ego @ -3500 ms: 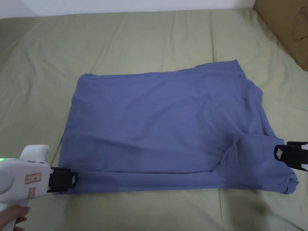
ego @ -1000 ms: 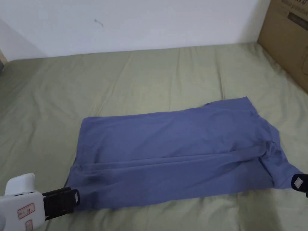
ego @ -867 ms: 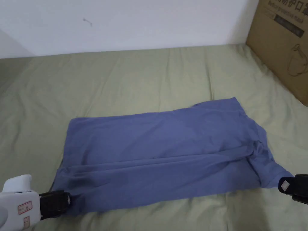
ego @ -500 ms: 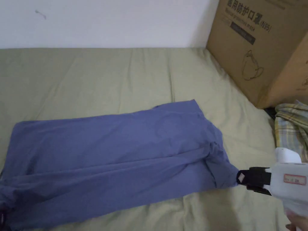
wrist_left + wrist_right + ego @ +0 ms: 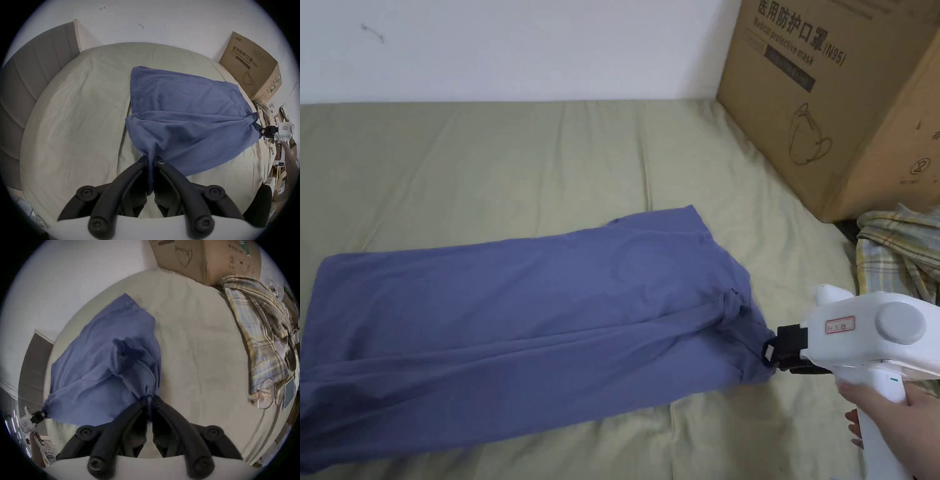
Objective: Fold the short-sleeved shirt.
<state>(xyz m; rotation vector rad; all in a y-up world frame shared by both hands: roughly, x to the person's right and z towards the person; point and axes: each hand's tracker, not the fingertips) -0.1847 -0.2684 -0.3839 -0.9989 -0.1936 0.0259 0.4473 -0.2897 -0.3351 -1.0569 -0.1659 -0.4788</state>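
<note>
The blue shirt (image 5: 519, 325) lies stretched across the green bed (image 5: 487, 156), folded lengthwise. The left gripper (image 5: 151, 160) has its jaws clamped on one gathered end, and the right gripper (image 5: 770, 356) pinches the opposite end near the bed's right edge, beside a cardboard box (image 5: 837, 94) and a plaid cloth (image 5: 897, 250).
</note>
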